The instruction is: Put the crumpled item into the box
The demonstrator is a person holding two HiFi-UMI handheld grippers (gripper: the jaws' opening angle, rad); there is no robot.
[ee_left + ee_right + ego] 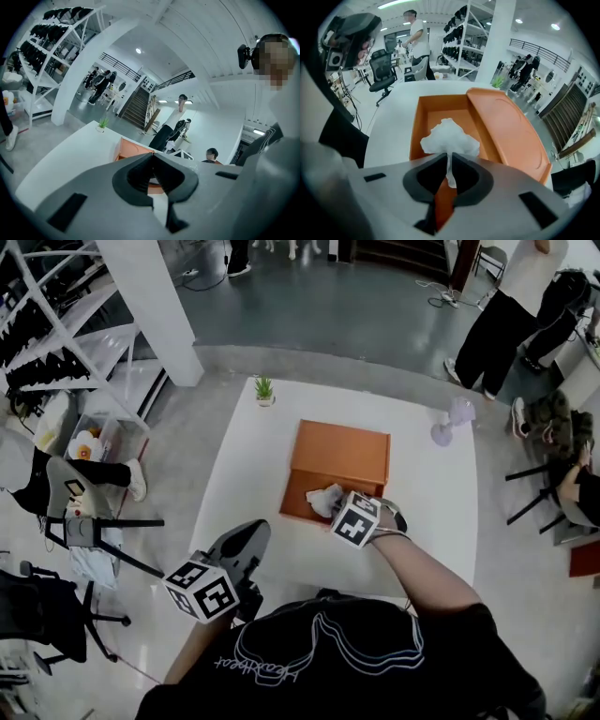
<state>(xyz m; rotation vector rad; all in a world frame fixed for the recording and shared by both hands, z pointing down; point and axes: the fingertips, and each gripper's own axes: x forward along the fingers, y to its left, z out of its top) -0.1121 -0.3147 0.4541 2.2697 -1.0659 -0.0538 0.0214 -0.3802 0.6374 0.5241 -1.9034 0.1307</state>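
Crumpled tissue (450, 138), pinched by a thin tail in the nearly closed jaws of your right gripper (449, 159), above the open orange box (416, 140). Light, soft, probably clingy: hold its bunched body, not the tail. Your left gripper (152, 159) is pressed together, empty.

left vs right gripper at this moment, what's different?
The right gripper pinches the crumpled white item; the left gripper holds nothing. The right gripper points steeply down over the open part of the orange box; the left gripper sits near level, off to the box's left. Shared: both are closed.
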